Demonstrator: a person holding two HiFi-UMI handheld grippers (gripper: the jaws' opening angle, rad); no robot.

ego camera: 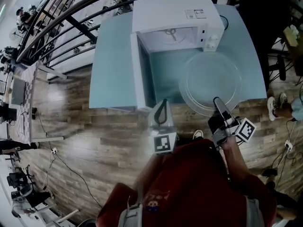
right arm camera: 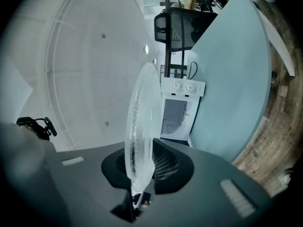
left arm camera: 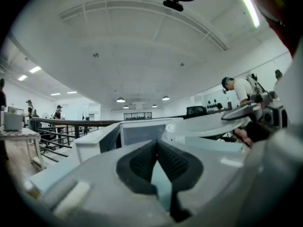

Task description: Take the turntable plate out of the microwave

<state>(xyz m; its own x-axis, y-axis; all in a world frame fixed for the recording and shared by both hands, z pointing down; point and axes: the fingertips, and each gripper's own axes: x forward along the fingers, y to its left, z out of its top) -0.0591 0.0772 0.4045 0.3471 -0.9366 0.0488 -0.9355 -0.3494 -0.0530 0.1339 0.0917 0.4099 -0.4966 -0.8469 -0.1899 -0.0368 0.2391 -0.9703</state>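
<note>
The clear glass turntable plate (ego camera: 210,82) hangs flat above the pale blue table, in front of the microwave. My right gripper (ego camera: 218,103) is shut on its near rim, and in the right gripper view the plate (right arm camera: 140,126) stands edge-on between the pads. The white microwave (ego camera: 175,20) sits at the table's back with its door (ego camera: 141,74) swung open to the left; only the roller ring shows in its cavity. My left gripper (ego camera: 162,109) is shut on nothing, near the door's outer end. From the left gripper view the plate (left arm camera: 208,126) floats to the right, over the table.
The pale blue table (ego camera: 111,70) ends just ahead of both grippers, over wood floor. A black railing (ego camera: 57,27) runs at the left. A dark chair (ego camera: 265,13) and a person's feet (ego camera: 277,105) lie to the right.
</note>
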